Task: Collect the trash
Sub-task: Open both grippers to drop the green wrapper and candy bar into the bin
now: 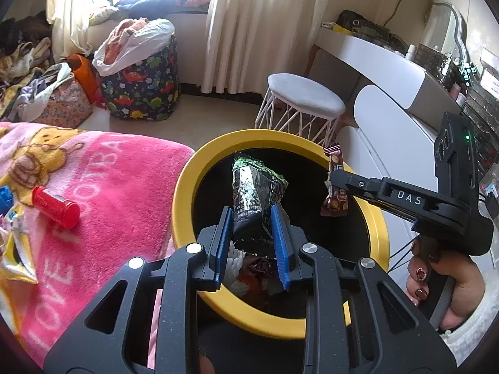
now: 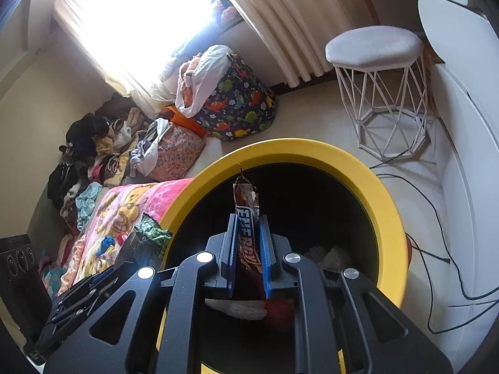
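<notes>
Left tongs [image 1: 252,218] gripping black-green packet [image 1: 254,193], right tongs [image 2: 248,227] clamping "ENERGY" wrapper [image 2: 246,218], yellow bin [image 2: 358,168]

A white stool [image 1: 304,98] stands on the floor. Left of the stool sits a dinosaur-print bag [image 1: 142,88] stuffed with clothes; right of it is a white desk [image 1: 383,62]; behind it hang cream curtains [image 1: 249,25].
</notes>
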Action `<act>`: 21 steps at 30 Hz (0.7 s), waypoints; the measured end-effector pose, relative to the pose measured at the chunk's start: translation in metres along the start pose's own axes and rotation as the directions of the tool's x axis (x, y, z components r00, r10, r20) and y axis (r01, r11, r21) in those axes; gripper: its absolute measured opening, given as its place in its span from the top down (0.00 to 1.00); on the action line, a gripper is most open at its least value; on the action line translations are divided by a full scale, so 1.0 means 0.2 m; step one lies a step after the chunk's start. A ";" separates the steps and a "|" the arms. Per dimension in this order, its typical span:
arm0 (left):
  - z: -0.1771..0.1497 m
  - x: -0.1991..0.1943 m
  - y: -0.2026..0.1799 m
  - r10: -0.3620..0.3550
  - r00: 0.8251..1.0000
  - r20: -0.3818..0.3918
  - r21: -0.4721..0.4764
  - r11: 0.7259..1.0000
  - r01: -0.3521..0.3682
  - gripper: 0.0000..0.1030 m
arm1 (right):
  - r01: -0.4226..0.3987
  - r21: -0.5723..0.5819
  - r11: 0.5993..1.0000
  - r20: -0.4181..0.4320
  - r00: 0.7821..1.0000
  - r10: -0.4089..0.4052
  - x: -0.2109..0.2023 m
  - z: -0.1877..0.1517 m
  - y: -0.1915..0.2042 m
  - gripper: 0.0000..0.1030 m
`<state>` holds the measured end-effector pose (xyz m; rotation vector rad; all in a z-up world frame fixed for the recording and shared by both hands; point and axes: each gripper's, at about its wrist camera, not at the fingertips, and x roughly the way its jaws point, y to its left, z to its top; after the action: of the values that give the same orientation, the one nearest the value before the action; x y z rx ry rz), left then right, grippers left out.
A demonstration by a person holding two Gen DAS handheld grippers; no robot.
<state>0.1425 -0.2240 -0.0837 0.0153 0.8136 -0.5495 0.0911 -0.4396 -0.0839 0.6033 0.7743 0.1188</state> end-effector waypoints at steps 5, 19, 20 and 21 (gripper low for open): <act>0.01 0.01 0.02 -0.005 1.000 0.000 -0.015 1.000 0.005 0.76 | 0.001 0.015 1.000 -0.012 1.000 -0.001 0.01 0.00 -0.02 0.78; -0.01 -0.14 0.14 0.067 0.995 0.080 -0.095 0.994 -0.059 0.18 | 0.000 -0.029 1.000 0.014 1.000 0.001 -0.01 0.00 0.08 0.51; -0.01 -0.15 0.15 0.073 0.994 0.084 -0.101 0.993 -0.064 0.18 | -0.005 -0.039 0.999 0.018 1.000 0.005 -0.01 -0.01 0.10 0.50; -0.01 -0.17 0.16 0.078 0.993 0.088 -0.107 0.992 -0.069 0.18 | -0.007 -0.046 0.999 0.021 1.000 0.008 -0.01 0.00 0.10 0.48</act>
<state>0.1380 -0.1804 -0.0682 -0.0744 0.7477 -0.4348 0.0913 -0.4231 -0.0708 0.5634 0.7467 0.1369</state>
